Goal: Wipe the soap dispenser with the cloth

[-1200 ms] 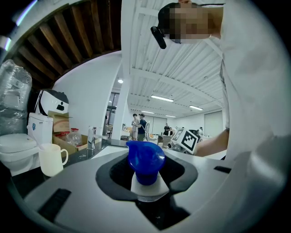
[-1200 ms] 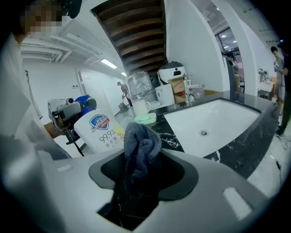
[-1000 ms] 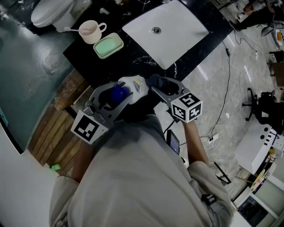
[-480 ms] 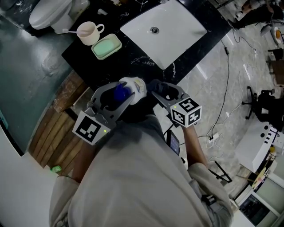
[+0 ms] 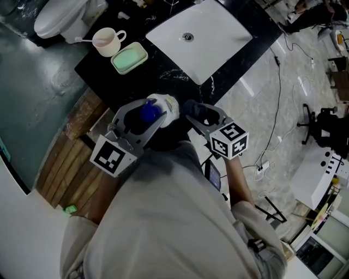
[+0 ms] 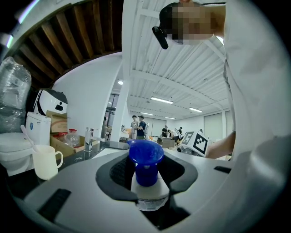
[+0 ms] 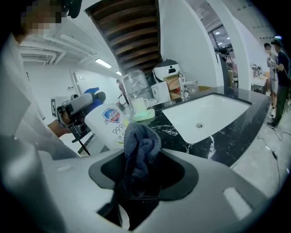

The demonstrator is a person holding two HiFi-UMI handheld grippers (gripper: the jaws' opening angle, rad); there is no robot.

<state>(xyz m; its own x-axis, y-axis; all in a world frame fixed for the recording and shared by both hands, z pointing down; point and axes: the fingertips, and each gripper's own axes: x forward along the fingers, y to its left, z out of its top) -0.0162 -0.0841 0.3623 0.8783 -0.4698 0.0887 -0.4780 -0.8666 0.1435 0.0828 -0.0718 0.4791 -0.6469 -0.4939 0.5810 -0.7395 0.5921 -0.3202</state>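
the left hand-held gripper is clamped on the neck of the soap dispenser, a smooth white plastic bottle with a glossy blue pump cap, held level off the edge of the black marbled table. the right hand-held gripper pinches a bunched, nubby grey-blue cloth just beside the bottle's rounded side.

At 11 o'clock in the head view, the toilet is cut off by the top edge. The person's torso hides the near corner of the bench. The left gripper covers much of the soap dispenser. In the left gripper view we see only its blue pump and white neck. In the right gripper view the cloth sinks out of sight between the jaws at 6 o'clock. We cannot read the small print on the label.
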